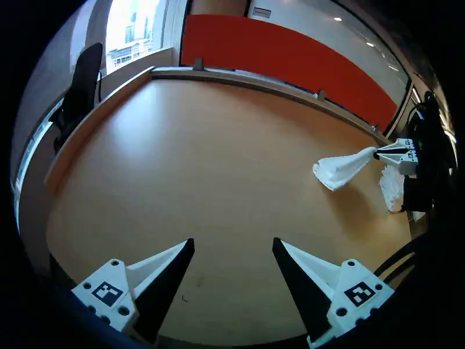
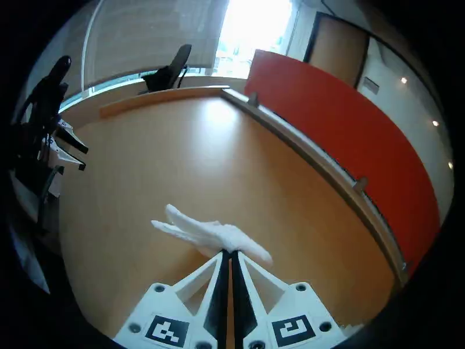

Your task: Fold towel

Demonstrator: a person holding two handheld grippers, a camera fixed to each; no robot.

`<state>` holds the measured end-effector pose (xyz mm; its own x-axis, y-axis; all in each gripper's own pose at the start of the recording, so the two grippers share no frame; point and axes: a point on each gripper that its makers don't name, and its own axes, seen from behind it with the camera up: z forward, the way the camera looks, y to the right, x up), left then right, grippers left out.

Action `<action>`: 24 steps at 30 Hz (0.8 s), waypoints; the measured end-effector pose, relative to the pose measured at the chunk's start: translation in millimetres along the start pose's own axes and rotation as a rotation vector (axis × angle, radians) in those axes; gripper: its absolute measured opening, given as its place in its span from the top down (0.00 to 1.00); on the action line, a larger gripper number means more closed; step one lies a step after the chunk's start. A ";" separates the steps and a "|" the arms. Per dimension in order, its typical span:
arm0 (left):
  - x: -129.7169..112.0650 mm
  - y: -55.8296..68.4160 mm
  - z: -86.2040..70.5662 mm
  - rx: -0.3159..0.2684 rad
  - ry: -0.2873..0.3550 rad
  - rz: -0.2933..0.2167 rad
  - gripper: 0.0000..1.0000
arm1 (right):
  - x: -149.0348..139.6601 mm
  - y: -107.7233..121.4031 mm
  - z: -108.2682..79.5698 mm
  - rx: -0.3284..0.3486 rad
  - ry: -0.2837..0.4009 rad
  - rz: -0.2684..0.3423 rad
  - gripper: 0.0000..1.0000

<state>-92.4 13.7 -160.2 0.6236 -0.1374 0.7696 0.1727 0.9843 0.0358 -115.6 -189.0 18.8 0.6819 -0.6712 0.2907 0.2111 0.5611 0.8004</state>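
Note:
A white towel (image 2: 206,231) hangs bunched from my right gripper (image 2: 230,255), whose fingers are shut on one end of it, just above the wooden table (image 2: 192,157). In the left gripper view the same towel (image 1: 340,168) droops to the tabletop from the right gripper (image 1: 390,153) at the far right. My left gripper (image 1: 232,244) stands open over bare wood with nothing between its fingers. In the right gripper view the left gripper (image 2: 78,156) is at the far left edge, open, well apart from the towel.
A second white cloth (image 1: 392,189) lies near the table's right edge below the right gripper. A red partition (image 1: 290,58) and a raised wooden rim (image 1: 261,84) bound the far side. A black chair (image 1: 78,87) stands beyond the left edge.

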 end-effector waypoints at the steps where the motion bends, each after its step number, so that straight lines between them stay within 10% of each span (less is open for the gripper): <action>1: 1.5 0.7 -0.9 -0.002 0.004 0.002 0.00 | 5.6 2.8 -2.5 -0.006 0.009 -0.004 0.96; 24: 13.1 12.7 -10.7 -0.034 0.033 0.029 0.00 | 17.9 63.5 -56.1 -0.115 0.039 -0.007 0.95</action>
<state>-73.8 23.2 -156.5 0.6538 -0.1126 0.7482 0.1791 0.9838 -0.0084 -50.7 -138.2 45.4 0.7064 -0.6573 0.2627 0.2933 0.6095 0.7365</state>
